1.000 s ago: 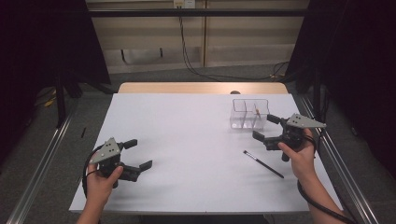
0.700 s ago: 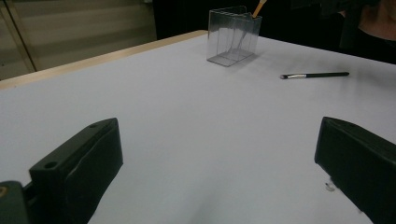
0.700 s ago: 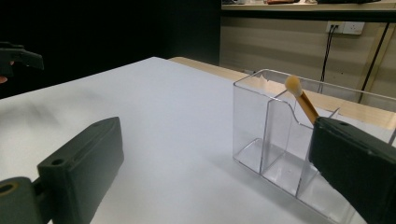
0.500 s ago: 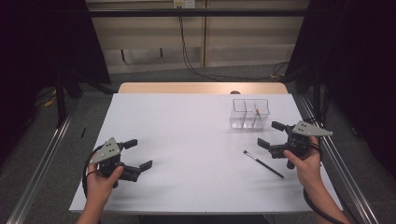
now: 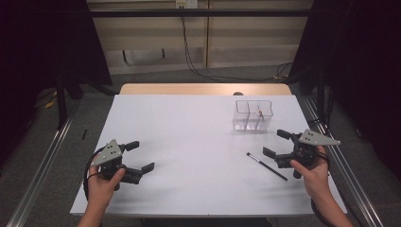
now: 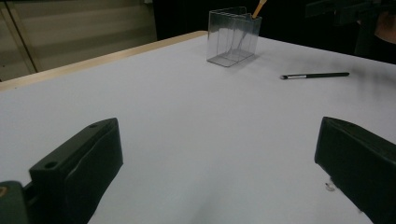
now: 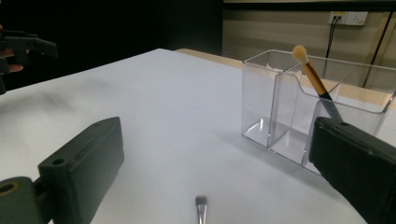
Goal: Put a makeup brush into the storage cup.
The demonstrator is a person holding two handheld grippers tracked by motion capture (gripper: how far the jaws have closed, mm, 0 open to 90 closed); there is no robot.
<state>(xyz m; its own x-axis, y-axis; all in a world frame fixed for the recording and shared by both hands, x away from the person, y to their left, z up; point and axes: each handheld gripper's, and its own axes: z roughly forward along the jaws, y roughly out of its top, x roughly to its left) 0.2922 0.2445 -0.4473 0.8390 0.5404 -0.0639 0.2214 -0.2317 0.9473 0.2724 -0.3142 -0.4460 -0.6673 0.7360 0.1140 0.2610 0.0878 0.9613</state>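
White surface [image 5: 198, 142] carries all the things, and I describe places from the clear plastic organizer [image 5: 254, 115], which stands toward the far right part of this surface. Going from the left, the left tongs [image 5: 140, 156] are well apart from the organizer, near the front left corner, held in the person's left hand [image 5: 101, 184]; their two black jaws are spread wide with nothing between them, and in the left gripper view only the bare surface lies between the jaws. From that view the organizer [image 6: 233, 35] stands far ahead, with an orange-tipped handle rising from it, and the black brush [image 6: 315, 75] lies flat to the right of it. In the high view the black brush [image 5: 266, 166] lies on the surface in front of the organizer, a little to its right, at a slant, with its bristle end pointing to the left. The organizer has several compartments, and one makeup brush [image 7: 314, 79] with a pale tip leans inside it; I cannot tell exactly which compartment. The right tongs [image 5: 275, 144] are in front and to the right of the organizer, just beside the far end of the black brush, held in the right hand [image 5: 314, 174]. Their jaws are also spread apart and hold nothing. In the right gripper view the bristle end of the black brush [image 7: 201, 205] is low between the jaws, not touched by them.
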